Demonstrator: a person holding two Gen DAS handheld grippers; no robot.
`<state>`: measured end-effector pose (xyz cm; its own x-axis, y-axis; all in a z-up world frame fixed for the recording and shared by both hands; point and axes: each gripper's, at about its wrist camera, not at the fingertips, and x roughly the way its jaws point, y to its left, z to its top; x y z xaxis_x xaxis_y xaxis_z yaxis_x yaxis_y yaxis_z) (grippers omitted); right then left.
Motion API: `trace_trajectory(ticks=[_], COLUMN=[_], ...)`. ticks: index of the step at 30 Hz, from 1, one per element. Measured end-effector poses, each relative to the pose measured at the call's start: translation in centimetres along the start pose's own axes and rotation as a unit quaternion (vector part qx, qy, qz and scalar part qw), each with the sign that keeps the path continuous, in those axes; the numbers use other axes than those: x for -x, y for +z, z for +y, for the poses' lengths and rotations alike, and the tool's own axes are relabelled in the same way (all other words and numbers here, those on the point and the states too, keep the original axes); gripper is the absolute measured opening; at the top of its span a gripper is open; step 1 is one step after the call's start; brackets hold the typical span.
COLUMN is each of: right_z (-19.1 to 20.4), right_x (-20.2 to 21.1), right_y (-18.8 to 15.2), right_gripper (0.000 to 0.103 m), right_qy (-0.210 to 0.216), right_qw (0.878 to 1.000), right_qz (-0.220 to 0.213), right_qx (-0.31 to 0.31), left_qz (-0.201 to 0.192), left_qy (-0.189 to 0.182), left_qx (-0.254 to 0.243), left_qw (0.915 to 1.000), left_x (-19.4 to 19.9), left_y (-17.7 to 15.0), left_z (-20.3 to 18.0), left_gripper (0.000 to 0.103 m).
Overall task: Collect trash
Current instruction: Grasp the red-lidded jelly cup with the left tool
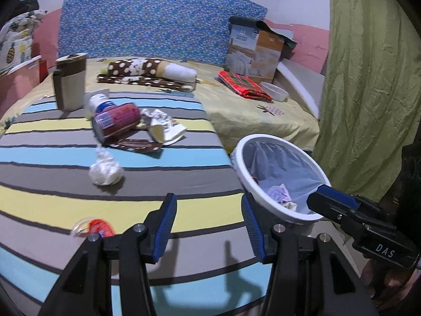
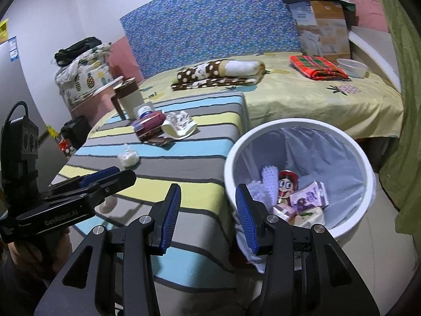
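In the left wrist view, the bin (image 1: 265, 142) is partly covered by the right hand-held gripper (image 1: 334, 197); most of its contents are out of sight. The orange-and-clear item (image 1: 92, 227) near the bottom left is blurred and cannot be identified. The can (image 1: 117, 122) hides most of the white bottle (image 1: 98, 102) behind it; label text on both is illegible. In the right wrist view, the striped tabletop (image 2: 184, 158) is cut off behind the gripper bodies.

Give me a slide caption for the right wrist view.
Open, empty right gripper between striped table and part-filled white bin; can, wrappers remain.
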<state>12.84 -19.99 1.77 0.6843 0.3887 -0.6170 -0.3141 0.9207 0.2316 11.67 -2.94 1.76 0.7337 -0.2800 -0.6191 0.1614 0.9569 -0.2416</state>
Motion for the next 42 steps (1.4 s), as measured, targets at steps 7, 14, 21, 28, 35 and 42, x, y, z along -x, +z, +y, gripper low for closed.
trace_trajectory(ticks=[7,14,21,28,35,42], right_z=[1.2,2.2,2.7,3.1,3.8,5.3], right_x=[-0.3,-0.9,-1.2,-1.7,-2.5,-3.7], right_y=[-0.2,-0.3,-0.4,-0.3,-0.1,0.4], right_gripper=[0.046,0.047,0.052,0.052,0.052,0.052], right_qy=[0.014,0.032,0.038,0.036,0.038,0.049], right_qw=[1.0,0.999,0.999,0.998,0.998,0.996], right_qz=[0.004,0.011,0.019,0.027,0.036,0.043], right_qx=[0.011,0.018,0.025,0.032,0.04,0.055], left_qz=[-0.009,-0.022,-0.004,0.02,0.016,-0.002], left_qy=[0.039,0.079,0.099,0.101,0.095,0.104], left_qx=[0.023,0.039,0.054,0.054,0.055,0.066], left_qw=[0.9989,0.9959,0.9936,0.9932,0.9938,0.9924], left_x=[1.8,3.4,2.6,0.9,0.7,1.8], left_y=[-0.9,-1.5,-2.4,-3.3,-3.6,-3.2], left_z=[2.7,5.2,7.2,7.9,8.3,9.6], left_gripper=[0.053,0.053,0.055,0.055,0.045,0.042])
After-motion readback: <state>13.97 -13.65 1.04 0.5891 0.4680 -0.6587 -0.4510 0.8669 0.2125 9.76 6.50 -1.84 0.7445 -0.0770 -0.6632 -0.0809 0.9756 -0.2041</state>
